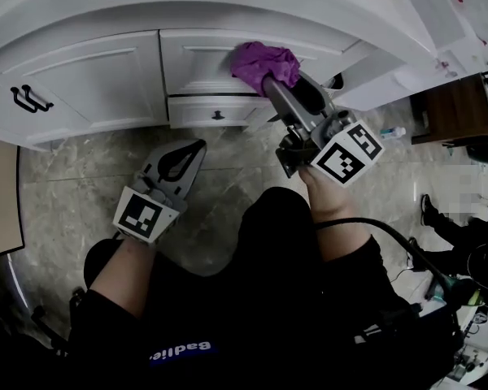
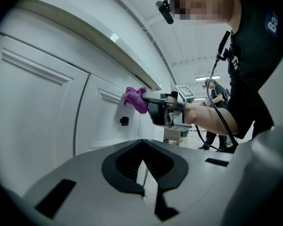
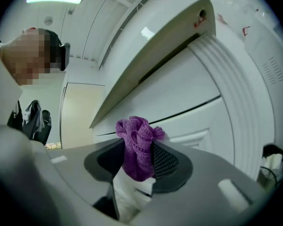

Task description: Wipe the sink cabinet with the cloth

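Purple knitted cloth (image 1: 264, 63) pinched in right gripper (image 1: 270, 80), against white sink cabinet drawer front (image 1: 197, 62); left gripper (image 1: 193, 149) jaws pressed together, empty

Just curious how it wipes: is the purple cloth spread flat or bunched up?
Bunched up. The cloth is a crumpled wad pinched between the right gripper's fingers, held at the white drawer front.

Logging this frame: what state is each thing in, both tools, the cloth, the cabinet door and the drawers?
left tool: shut, empty, off the cabinet
right tool: shut on the cloth
cloth: bunched, against the upper drawer front
cabinet door: closed
upper drawer: closed
lower drawer: closed
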A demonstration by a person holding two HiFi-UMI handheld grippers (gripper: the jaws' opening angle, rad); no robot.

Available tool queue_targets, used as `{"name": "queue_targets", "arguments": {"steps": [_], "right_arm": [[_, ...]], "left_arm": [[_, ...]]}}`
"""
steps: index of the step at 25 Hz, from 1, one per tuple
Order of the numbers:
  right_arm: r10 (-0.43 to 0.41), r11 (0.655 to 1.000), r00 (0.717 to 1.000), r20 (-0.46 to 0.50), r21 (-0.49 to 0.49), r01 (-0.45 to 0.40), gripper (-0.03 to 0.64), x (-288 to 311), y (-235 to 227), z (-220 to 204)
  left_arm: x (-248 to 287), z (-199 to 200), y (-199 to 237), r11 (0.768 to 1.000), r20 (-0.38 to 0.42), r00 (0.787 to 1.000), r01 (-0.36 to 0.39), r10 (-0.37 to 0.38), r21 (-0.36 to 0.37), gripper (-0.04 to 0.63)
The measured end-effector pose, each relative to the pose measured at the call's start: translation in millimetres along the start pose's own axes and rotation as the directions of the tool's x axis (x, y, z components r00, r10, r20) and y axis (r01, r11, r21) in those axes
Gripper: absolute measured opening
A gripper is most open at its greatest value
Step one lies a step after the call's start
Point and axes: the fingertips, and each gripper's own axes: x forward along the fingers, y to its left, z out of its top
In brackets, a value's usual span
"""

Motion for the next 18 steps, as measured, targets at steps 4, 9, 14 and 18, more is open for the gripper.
{"name": "queue_targets", "arguments": {"steps": [4,9,14,18], "right_arm": [[-0.036,0.999,0.998,0.052,-0.023,0.037,0.156,-10.5,-8.3,21.6],[-0.064,0.996,0.992,0.113,-0.049,0.070,0.156,-19.3,-13.7,27.2],[-0.124,0.990,0.991,0.048,0.069,0.121,0.158,-15.3,-48.4,-28.9],[-0.172,0.976,0.985,-0.016,0.131,0.172,0.158,-17.8,-72.3,-73.8]], "left_arm": [[0.2,1.1,-3.5,1.000,0.000,1.000,0.008,-0.008,0.003,0.002],[-0.1,-0.2,-4.6,1.000,-0.007,1.000,0.012,-0.012,0.003,0.002],[-0.9,0.7,-5.6,1.000,-0.002,1.000,0.013,-0.013,0.002,0.002],[-2.5,1.0,-7.1,1.000,0.001,1.000,0.010,-0.010,-0.005,0.002]]}}
